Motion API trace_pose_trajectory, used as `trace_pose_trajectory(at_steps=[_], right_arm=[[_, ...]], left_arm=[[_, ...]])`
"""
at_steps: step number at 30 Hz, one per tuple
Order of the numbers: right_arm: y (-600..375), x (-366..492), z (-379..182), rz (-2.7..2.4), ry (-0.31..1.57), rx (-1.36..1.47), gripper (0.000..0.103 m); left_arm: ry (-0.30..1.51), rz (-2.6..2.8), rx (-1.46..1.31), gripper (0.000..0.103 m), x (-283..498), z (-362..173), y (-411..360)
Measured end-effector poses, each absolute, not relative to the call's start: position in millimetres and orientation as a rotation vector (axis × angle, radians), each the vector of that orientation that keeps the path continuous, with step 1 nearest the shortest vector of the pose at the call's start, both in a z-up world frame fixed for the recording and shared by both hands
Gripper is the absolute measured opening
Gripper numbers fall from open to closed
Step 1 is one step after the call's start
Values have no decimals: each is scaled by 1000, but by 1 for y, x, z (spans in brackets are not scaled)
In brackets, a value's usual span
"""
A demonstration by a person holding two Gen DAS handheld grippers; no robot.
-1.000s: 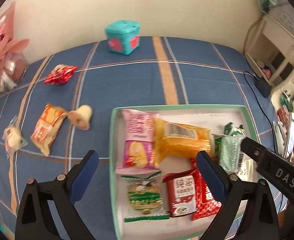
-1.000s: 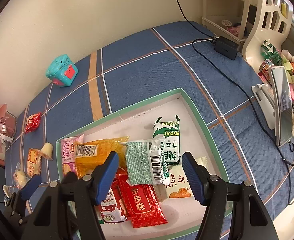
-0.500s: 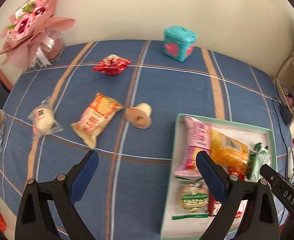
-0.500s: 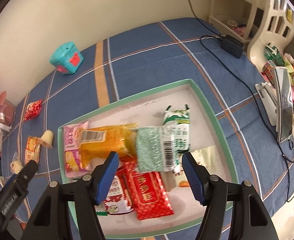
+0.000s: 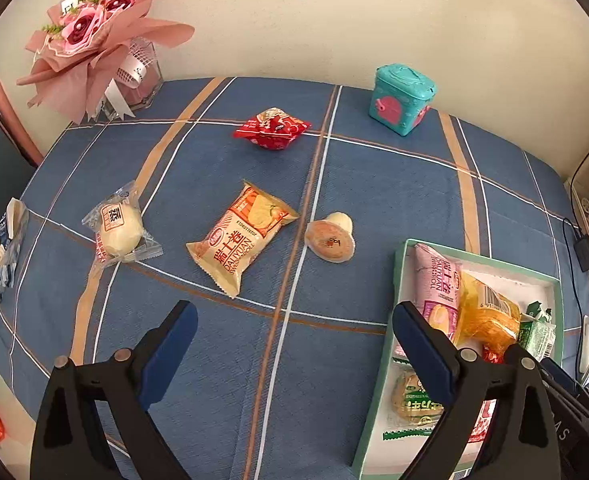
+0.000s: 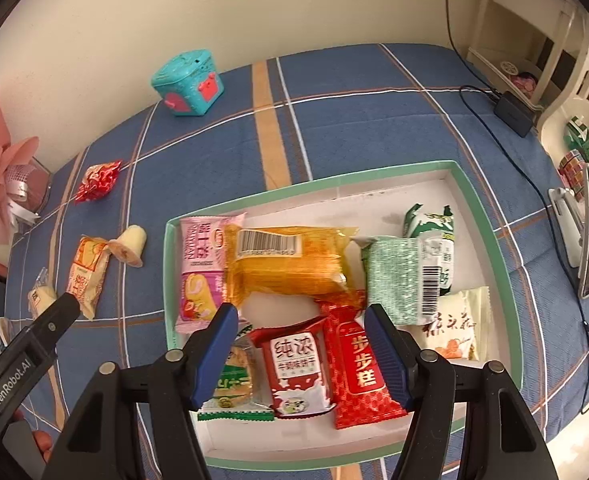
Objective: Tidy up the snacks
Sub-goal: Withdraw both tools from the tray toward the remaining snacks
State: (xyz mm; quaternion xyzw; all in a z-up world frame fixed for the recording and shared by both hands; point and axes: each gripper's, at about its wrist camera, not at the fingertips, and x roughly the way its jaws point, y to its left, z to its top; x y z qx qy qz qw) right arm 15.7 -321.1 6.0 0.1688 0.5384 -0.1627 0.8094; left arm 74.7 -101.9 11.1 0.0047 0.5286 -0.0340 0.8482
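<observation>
Fetch step: left tool (image 5: 290, 344) wide and empty above the desk (image 5: 374, 184) near loose snacks, likely the orange roll pack (image 5: 240, 238) next; right tool (image 6: 300, 350) part-open, empty over the filled tray (image 6: 490, 236); next lower, pinch, carry over.

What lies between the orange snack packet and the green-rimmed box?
A small jelly cup on its side lies between the orange snack packet and green-rimmed box, in both views.

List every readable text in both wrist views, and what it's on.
"GenRobot.AI": left gripper's body.
"DALIYUAN": orange roll pack.
"纯浓": red-and-white pack.
"步步糕": red pack.
"BISCUIT": green pack, only partly legible.
Barcode digits, pink pack lettering: too small.
</observation>
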Motion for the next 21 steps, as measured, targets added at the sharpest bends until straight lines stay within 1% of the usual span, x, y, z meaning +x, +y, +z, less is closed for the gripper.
trace_pose_trajectory(at_steps=[6, 8, 9, 10, 11, 12, 14, 17, 21], right_arm=[[-314, 18, 4, -346, 1156, 342, 69], [-312, 19, 4, -345, 1157, 335, 71], [-312, 19, 4, -345, 1156, 333, 78], [-312, 19, 4, -345, 1153, 332, 89], [-312, 19, 4, -347, 1149, 331, 94], [-311, 19, 4, -349, 1146, 327, 101], [-311, 19, 4, -354, 1140, 317, 102], [-310, 20, 3, -355, 1140, 309, 103], [-309, 20, 2, -353, 1142, 298, 103]], left_arm=[[1117, -73, 2, 98, 75, 10, -100], [1118, -75, 0, 98, 76, 9, -100], [1119, -75, 0, 98, 76, 9, -100], [1118, -75, 0, 98, 76, 9, -100], [1116, -77, 1, 98, 76, 9, -101], [1114, -76, 2, 98, 76, 9, -101], [1109, -76, 2, 98, 75, 8, -100], [1103, -71, -2, 103, 76, 8, -99], [1096, -74, -2, 103, 77, 7, -98]])
